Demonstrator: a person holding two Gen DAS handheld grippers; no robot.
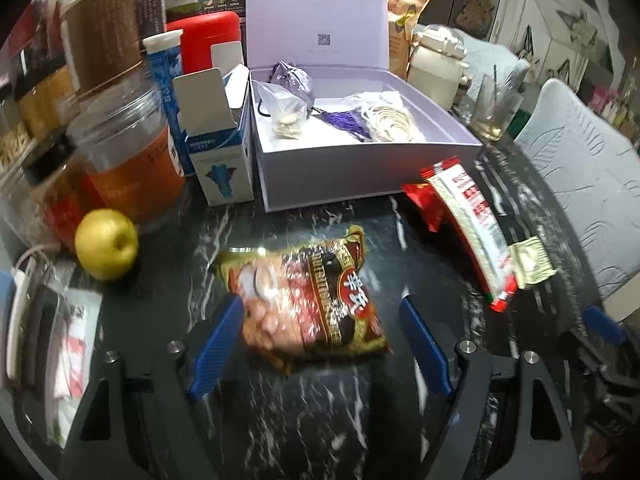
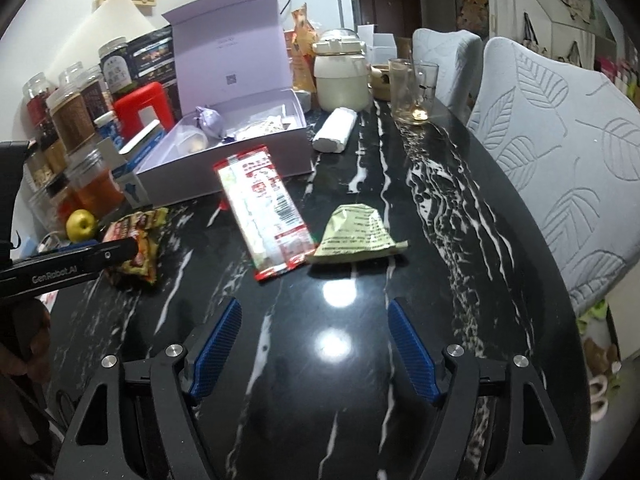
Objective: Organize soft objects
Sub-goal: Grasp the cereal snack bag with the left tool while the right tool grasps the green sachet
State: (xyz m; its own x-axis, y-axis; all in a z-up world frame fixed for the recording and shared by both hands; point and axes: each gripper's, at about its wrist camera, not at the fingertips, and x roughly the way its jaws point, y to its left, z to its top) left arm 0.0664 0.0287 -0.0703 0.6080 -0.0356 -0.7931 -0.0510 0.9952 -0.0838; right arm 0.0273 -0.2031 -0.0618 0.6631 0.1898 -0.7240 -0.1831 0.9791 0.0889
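Snack bag (image 1: 308, 296): crinkly, shiny, flat on marble table (image 1: 320, 420), between left gripper (image 1: 320, 340) fingers, untouched, jaws wide.
Behind: open lilac box (image 1: 360, 184), apple (image 1: 107, 244).
Right gripper (image 2: 312, 344): wide, empty; long red-white packet (image 2: 264, 216), crumpled green packet (image 2: 356, 232) ahead.

both wrist views look steeply down, close over the marble table (image 2: 460, 208), sharing the open box (image 1: 360, 184)

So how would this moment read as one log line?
left gripper: open, around snack bag | right gripper: open, empty | lavender box: open
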